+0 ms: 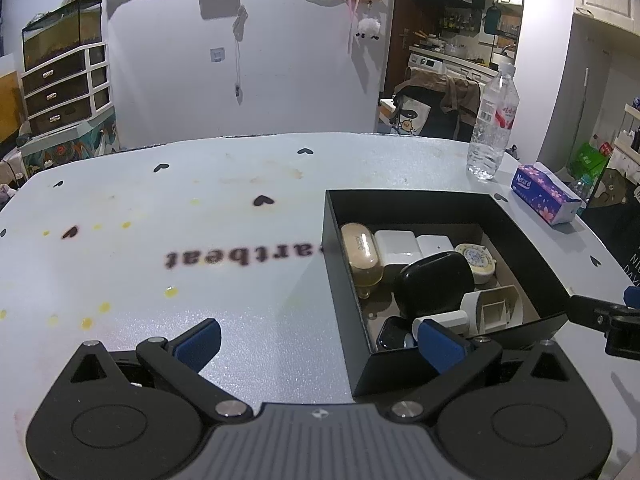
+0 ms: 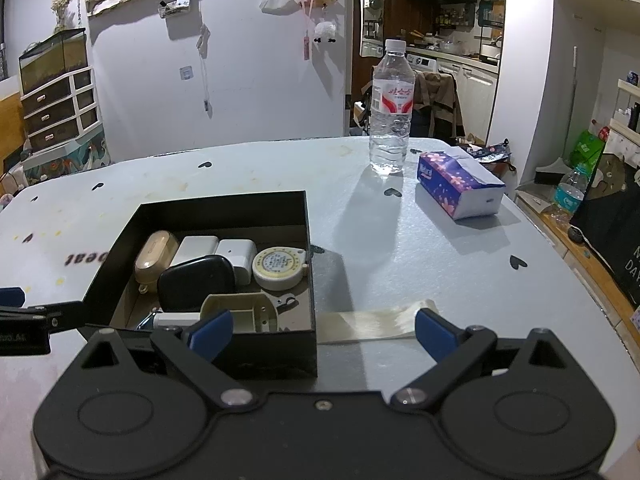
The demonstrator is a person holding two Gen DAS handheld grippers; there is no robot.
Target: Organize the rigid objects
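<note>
The small rigid objects are gathered inside the black box (image 2: 224, 208) on the tabletop (image 2: 400, 260): a tan case (image 2: 155, 255), two white adapters (image 2: 199, 249), a round cream tin (image 2: 279, 269) and a black case (image 2: 196, 282), packed close so that they are kept together. The left gripper (image 1: 318, 344) is held with jaws apart over the box's near left corner; the right gripper (image 2: 322, 330) is likewise spread, empty, at the near right corner. The sorting is judged nearly done. A water bottle (image 2: 391, 112) and a tissue pack (image 2: 460, 190) are left at the far right.
</note>
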